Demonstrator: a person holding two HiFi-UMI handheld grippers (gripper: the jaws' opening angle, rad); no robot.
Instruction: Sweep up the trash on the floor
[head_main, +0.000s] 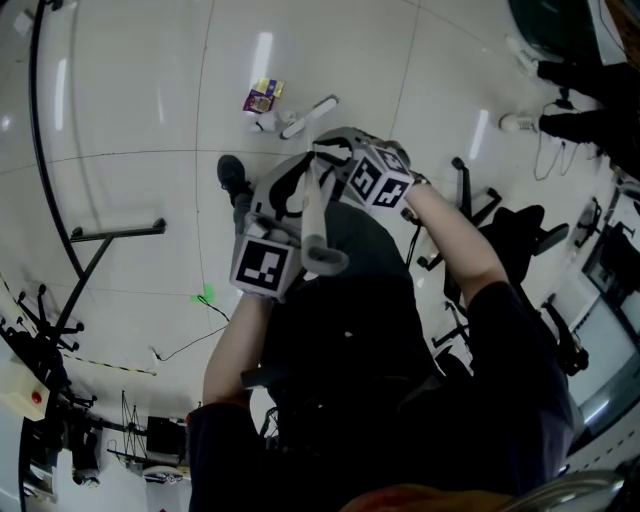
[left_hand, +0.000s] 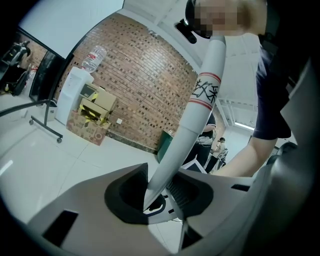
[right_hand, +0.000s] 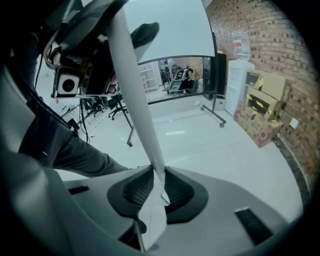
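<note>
Both the left gripper (left_hand: 160, 195) and the right gripper (right_hand: 156, 187) are clamped on the long white plastic handle (head_main: 316, 215) (right lower, so nearer), which points toward the crumpled purple-and-yellow wrapper (head_main: 263, 96) on the glossy white floor (head_main: 120, 120) beyond the dark shoe (head_main: 235, 180).

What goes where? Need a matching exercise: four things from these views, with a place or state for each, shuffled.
Things:
1. white handle
2. purple-and-yellow wrapper
3. cardboard boxes
4. water bottle

Places or states:
A. on top of the white dispenser
B. clamped in the left claw and the right claw
C. lying on the floor tiles
D. at the foot of the brick wall

Pairs: 1-B, 2-C, 3-D, 4-A
</note>
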